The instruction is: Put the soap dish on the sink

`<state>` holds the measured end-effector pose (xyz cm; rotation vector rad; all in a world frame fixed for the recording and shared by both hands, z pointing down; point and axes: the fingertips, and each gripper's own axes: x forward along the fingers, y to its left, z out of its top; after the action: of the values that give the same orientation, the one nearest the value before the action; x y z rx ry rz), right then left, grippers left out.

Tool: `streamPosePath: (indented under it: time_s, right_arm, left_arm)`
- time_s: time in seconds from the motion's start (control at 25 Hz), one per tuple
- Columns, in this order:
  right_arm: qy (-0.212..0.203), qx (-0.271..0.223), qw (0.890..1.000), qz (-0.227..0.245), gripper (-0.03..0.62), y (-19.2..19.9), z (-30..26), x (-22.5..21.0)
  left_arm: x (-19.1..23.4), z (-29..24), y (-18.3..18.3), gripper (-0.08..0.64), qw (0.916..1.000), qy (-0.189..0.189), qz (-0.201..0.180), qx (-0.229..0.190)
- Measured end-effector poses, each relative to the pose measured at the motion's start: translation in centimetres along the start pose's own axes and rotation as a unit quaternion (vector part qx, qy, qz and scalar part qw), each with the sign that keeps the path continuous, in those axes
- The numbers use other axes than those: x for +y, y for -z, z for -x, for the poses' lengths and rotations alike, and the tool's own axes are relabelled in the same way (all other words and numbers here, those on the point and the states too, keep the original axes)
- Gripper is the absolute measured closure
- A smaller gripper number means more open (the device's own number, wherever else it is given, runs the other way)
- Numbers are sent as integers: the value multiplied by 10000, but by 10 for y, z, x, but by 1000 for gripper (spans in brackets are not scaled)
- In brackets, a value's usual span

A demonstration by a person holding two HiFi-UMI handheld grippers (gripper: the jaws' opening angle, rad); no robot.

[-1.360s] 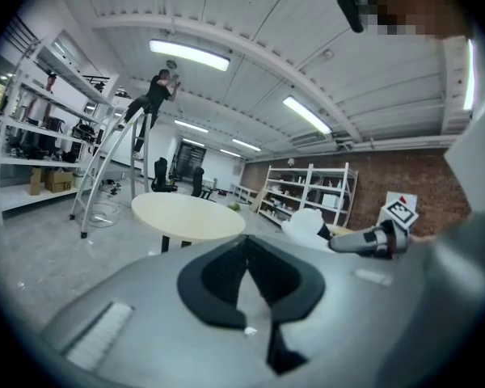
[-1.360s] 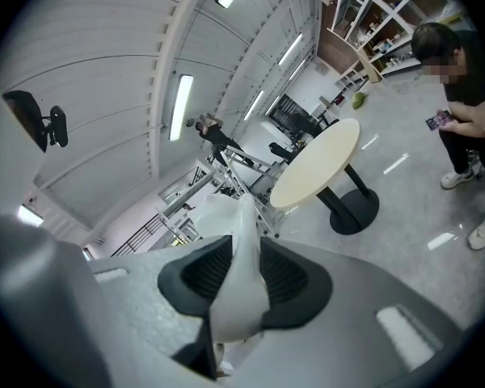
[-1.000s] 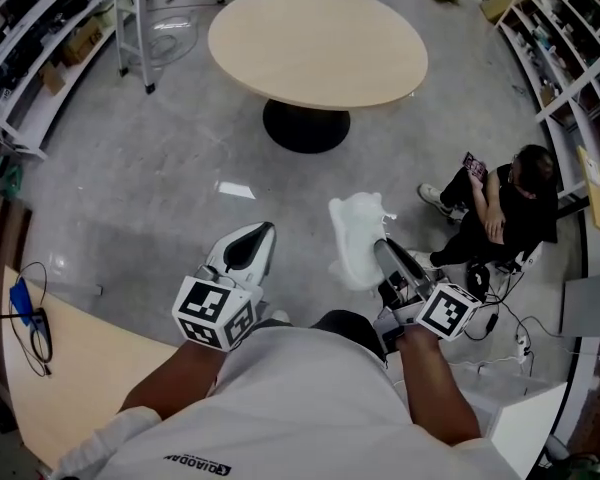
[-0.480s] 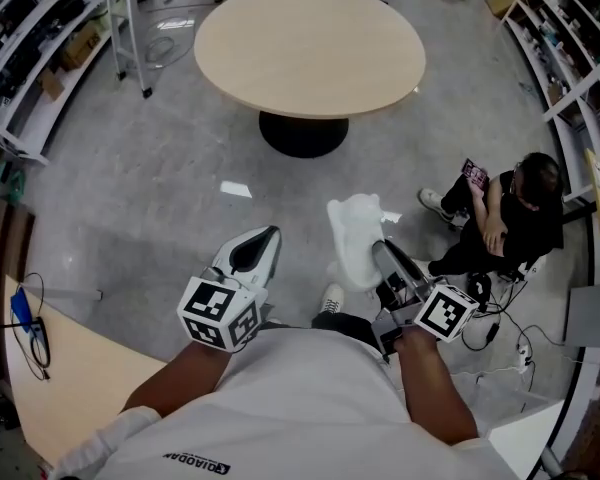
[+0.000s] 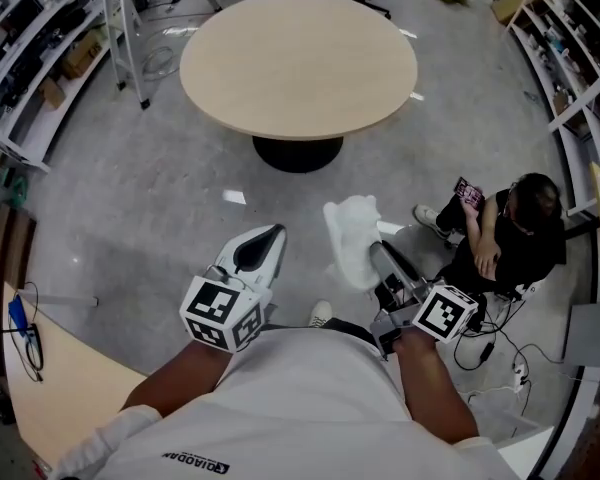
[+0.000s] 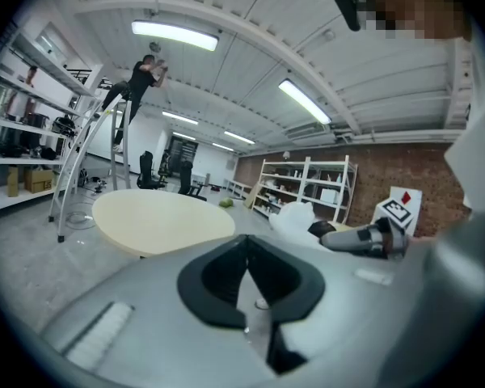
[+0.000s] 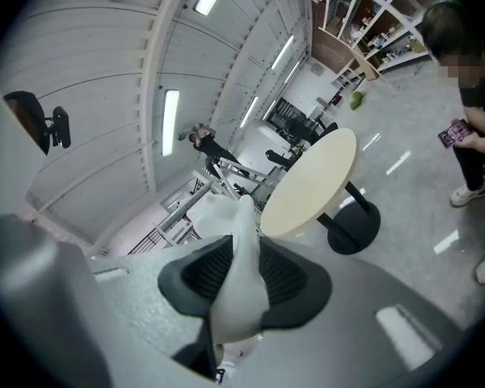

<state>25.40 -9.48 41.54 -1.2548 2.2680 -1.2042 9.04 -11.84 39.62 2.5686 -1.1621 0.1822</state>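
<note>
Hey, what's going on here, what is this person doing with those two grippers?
A person holds a gripper in each hand. The right gripper is shut on a white soap dish, held out in front of the body. The left gripper is shut with nothing between its jaws. A round table stands ahead, and a seated person is off to the right. No sink is in view, so the dish is not yet placed.

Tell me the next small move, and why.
Probably walk on with the right gripper shut on the soap dish, looking for the sink: none shows in any view, only floor and a round table ahead.
</note>
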Motion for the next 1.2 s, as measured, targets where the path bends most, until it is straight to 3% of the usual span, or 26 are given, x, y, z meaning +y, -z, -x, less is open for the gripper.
streamPosePath:
  time_s: [0.24, 0.6, 0.88, 1.2]
  right_arm:
    - [-94, 69, 9999, 24, 485, -21, -2, -17]
    - [-143, 125, 9997, -124, 486, -36, -3, -38]
    - [-213, 180, 9996, -101, 486, -45, -19, -37]
    - [-37, 120, 9997, -192, 488, -45, -41, -42]
  left_arm:
    - [2, -17, 2, 552, 9997, -233, 55, 81]
    - [-8, -36, -8, 552, 9995, -284, -85, 65]
    - [15, -30, -15, 552, 9982, -596, 18, 80]
    - [41, -41, -19, 552, 9987, -498, 84, 44]
